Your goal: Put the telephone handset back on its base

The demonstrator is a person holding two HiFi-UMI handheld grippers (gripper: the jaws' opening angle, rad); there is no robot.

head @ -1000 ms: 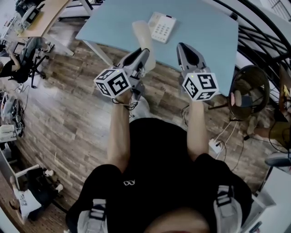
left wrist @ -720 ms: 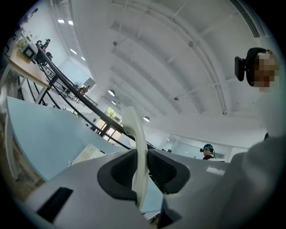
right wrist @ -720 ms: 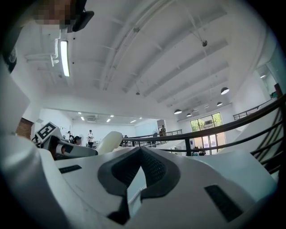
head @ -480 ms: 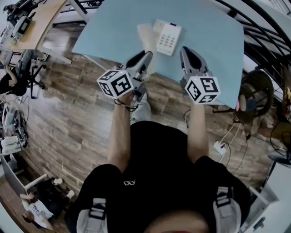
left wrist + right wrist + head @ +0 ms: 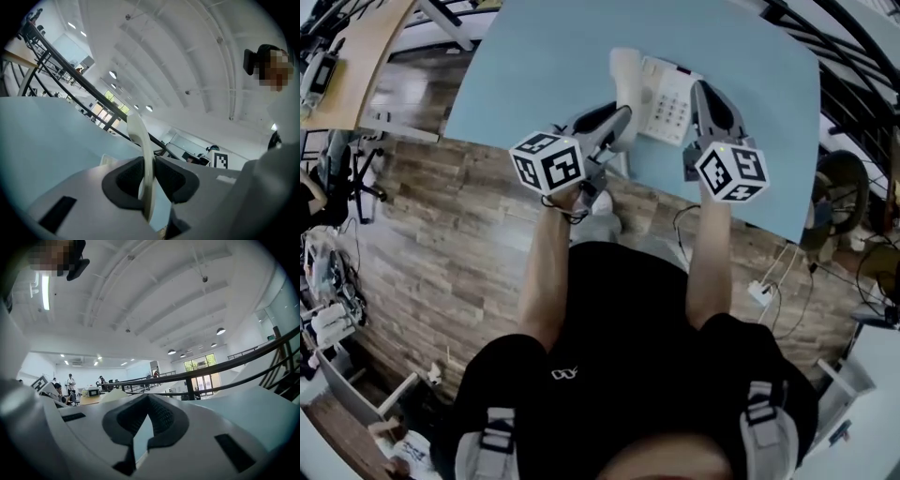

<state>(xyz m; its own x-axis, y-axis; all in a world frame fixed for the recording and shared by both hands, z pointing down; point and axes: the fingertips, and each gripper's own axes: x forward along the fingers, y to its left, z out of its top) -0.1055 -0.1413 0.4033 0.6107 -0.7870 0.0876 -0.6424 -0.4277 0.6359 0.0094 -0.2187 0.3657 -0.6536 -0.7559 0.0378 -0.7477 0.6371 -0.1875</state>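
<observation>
- Your left forearm (image 5: 546,272) reaches straight ahead from your chest, bare, with the wrist just short of the near edge of the pale blue worktop (image 5: 544,56).
- Your left gripper (image 5: 617,117) points forward and a little to the right, its marker cube (image 5: 548,161) tilted toward you.
- Its fingers (image 5: 124,180) are clamped on the cream handset (image 5: 625,75), which stands edge-on and nearly upright between the pads.
- The handset's upper end rises over the worktop just left of the telephone base (image 5: 668,101). Whether the two touch cannot be told from the head view.
- The base lies flat on the worktop with its keypad facing up.
- Your right gripper (image 5: 710,94) points forward over the right side of the base, and its fingers (image 5: 164,420) are together at the tips with nothing between them.
- Your right forearm (image 5: 708,253) runs straight ahead, roughly parallel to the left one.
- Hidden or hard to read: the lower part of the handset sits behind the left gripper's body. The right edge of the base is covered by the right gripper, and its height above the base cannot be judged.
</observation>
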